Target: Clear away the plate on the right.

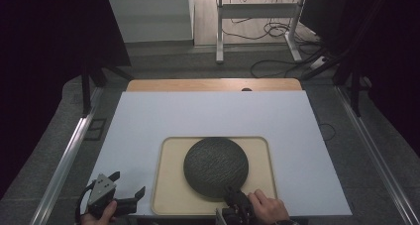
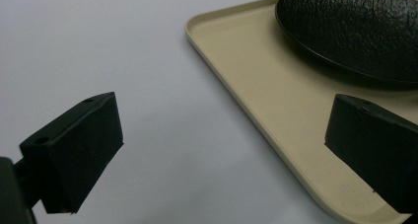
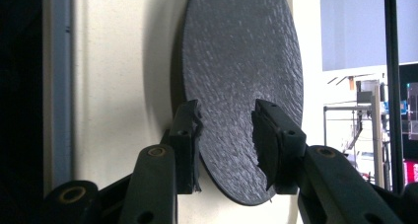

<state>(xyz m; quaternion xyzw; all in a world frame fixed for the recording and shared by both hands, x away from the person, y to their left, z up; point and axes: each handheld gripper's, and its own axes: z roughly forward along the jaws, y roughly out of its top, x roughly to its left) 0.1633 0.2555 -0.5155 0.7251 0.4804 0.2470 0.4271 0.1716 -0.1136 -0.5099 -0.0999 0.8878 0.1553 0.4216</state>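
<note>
On the beige tray (image 1: 166,185), the right gripper (image 1: 233,194) straddles the dark plate's (image 1: 216,166) near rim, jaws not yet closed. Left gripper (image 1: 126,185) waits wide open beside the tray. Plate likely stiff, breakable; grip its rim.

A dark plate (image 1: 216,166) lies on a beige tray (image 1: 168,195) at the white table's (image 1: 208,116) 6 o'clock. The right gripper (image 1: 233,194) meets the plate's rim at 5 o'clock. The left gripper (image 1: 130,184), jaws apart, hovers at the tray's 8 o'clock.

My left gripper (image 1: 130,184) sits low with jaws spread wide; right gripper (image 1: 233,194) is rolled sideways, jaws part-closed, hand (image 1: 267,207) behind it.
</note>
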